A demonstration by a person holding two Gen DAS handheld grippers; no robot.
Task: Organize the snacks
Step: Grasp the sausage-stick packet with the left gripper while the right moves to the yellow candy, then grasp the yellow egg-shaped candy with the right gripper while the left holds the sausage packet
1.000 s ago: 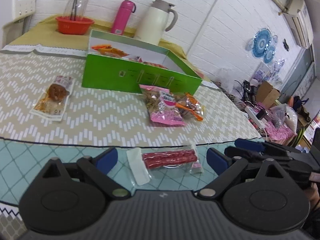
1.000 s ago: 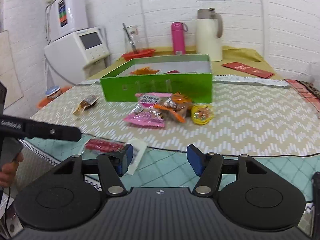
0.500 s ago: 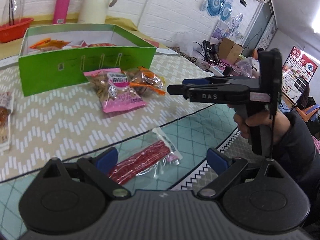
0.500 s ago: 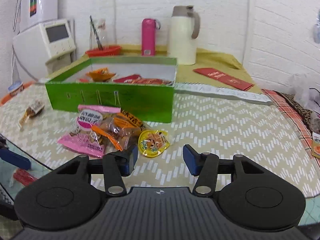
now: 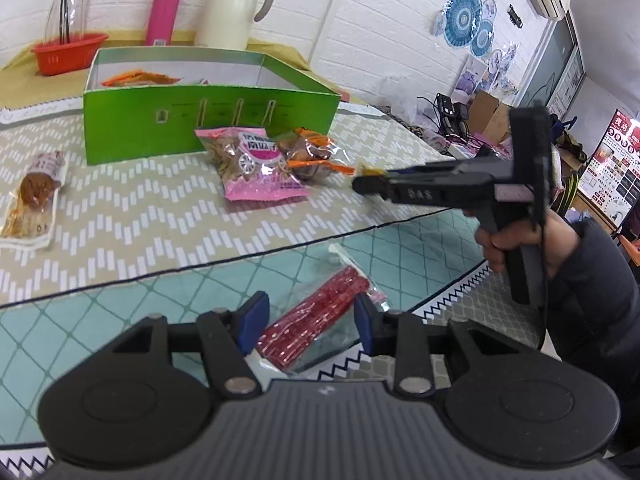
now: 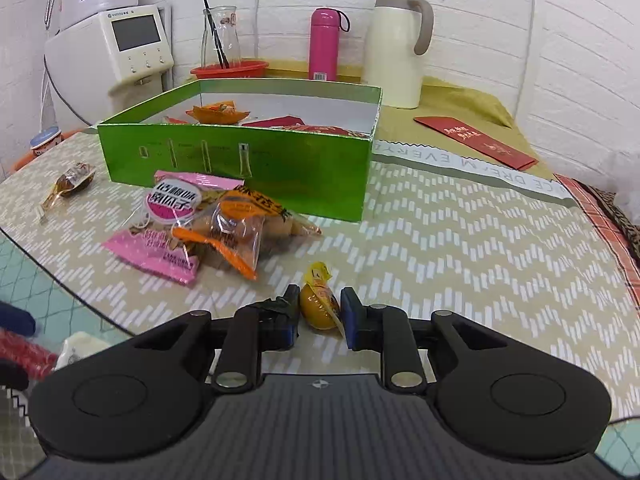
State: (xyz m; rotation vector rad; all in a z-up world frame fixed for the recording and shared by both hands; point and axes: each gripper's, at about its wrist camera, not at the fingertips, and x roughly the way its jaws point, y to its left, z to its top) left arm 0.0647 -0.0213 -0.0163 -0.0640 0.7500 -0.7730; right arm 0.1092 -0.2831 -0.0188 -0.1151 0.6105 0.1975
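A red snack pack [image 5: 316,322] in clear wrap lies on the teal cloth between the pads of my left gripper [image 5: 310,324]. Its jaws are closing and touch the wrapper on both sides. My right gripper [image 6: 320,314] is closing on a small yellow snack [image 6: 316,308], which is pinched between its blue pads just above the chevron cloth. In the left wrist view the right gripper [image 5: 362,178] reaches in from the right, held by a hand. Behind stands the open green box [image 6: 240,160] with several snacks inside. A pink pack [image 6: 164,232] and an orange pack [image 6: 236,232] lie before it.
A brown snack [image 5: 36,192] lies at the left of the cloth. A cream jug [image 6: 396,48], a pink bottle [image 6: 324,44], a red basket [image 6: 230,69] and a red envelope [image 6: 476,142] sit behind the box. The table's front edge [image 5: 452,300] is near my left gripper.
My right gripper moved right, from beside the red pack to the yellow snack, and closed on it. My left gripper's jaws drew in around the red pack.
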